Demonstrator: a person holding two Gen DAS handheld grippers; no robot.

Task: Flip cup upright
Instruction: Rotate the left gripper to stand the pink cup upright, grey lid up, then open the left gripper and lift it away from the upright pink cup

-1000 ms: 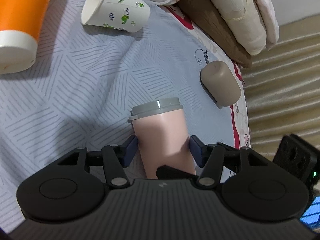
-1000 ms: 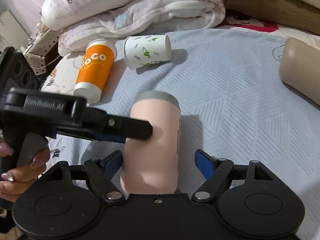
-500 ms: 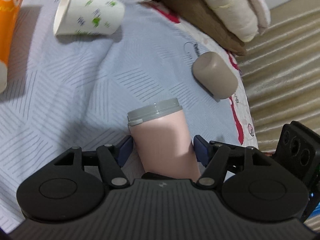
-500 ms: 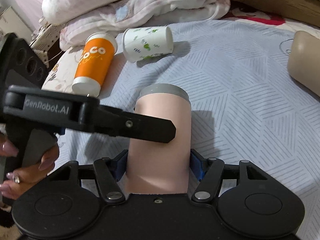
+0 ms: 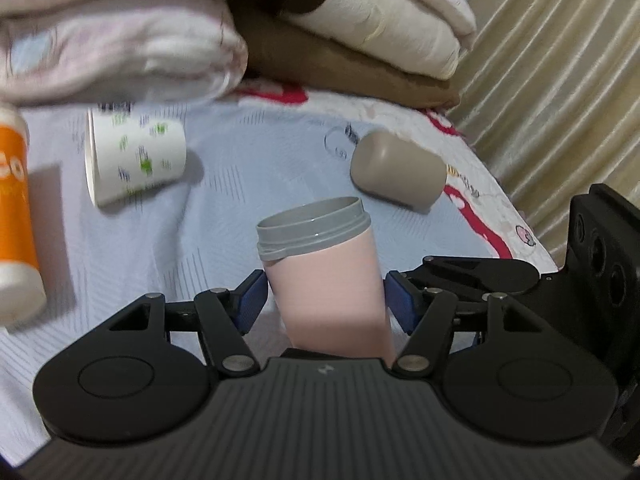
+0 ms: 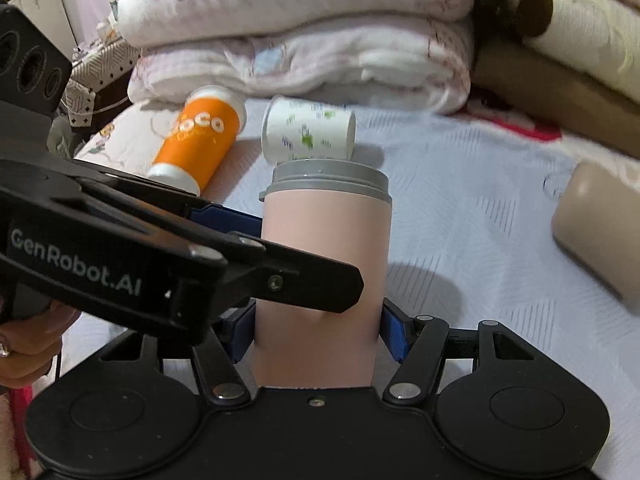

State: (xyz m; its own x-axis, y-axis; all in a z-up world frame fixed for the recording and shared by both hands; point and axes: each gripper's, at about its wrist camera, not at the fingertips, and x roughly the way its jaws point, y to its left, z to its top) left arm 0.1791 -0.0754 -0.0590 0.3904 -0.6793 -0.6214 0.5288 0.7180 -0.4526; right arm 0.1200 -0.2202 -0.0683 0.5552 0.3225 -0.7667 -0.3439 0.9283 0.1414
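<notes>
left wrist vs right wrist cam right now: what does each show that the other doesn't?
Left wrist only: the curtain at right and the open mouth of the grey rim on the pink cup.

Right wrist only: the left gripper from outside, one finger lying across the cup's front, the hand holding it, and a patterned box at far left.

Both: the cup between blue pads, the right gripper pinching it low, the orange cup, the paper cup and the beige cup lying on the bed, and the folded blankets.
</notes>
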